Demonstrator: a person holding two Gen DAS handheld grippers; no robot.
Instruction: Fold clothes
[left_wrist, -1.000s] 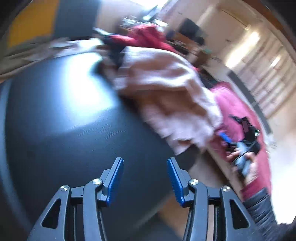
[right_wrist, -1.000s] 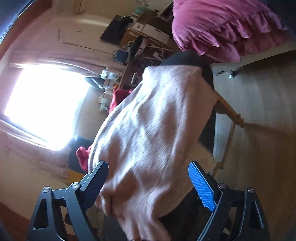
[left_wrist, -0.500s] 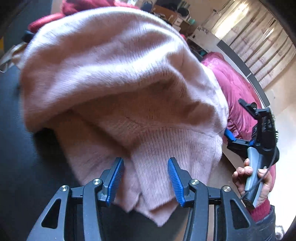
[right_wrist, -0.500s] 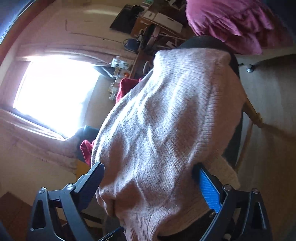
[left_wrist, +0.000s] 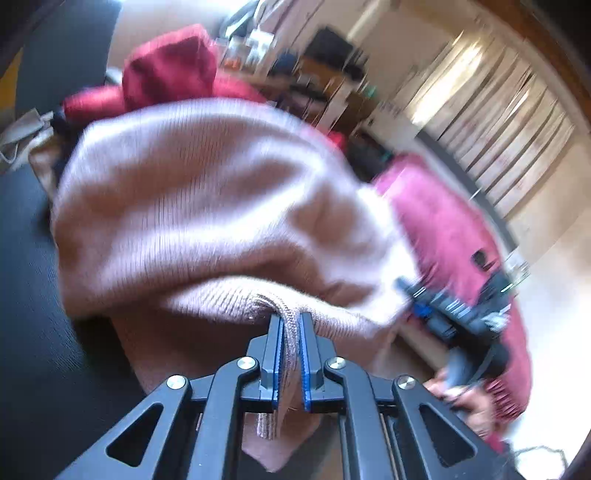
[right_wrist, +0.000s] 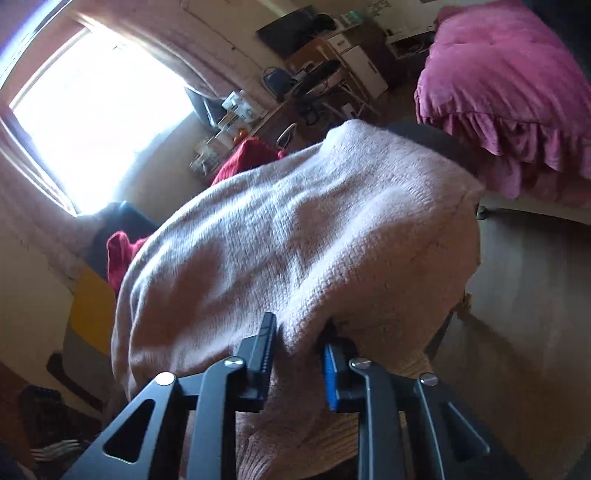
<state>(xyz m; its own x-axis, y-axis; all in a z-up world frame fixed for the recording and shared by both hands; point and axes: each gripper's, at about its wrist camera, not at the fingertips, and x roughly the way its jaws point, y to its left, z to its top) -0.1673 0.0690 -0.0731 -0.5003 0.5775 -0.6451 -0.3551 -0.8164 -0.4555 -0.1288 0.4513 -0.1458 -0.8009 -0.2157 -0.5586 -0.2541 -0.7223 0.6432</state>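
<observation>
Left hand-held gripper: jaws nearly together, pinching a ribbed edge of the pink knit sweater. Right hand-held gripper: jaws narrow, clamped on a sweater fold. Sweater drapes over a dark surface, hiding most of it. Left view motion-blurred; red garment behind partly covered. Person's hand indistinct.
</observation>
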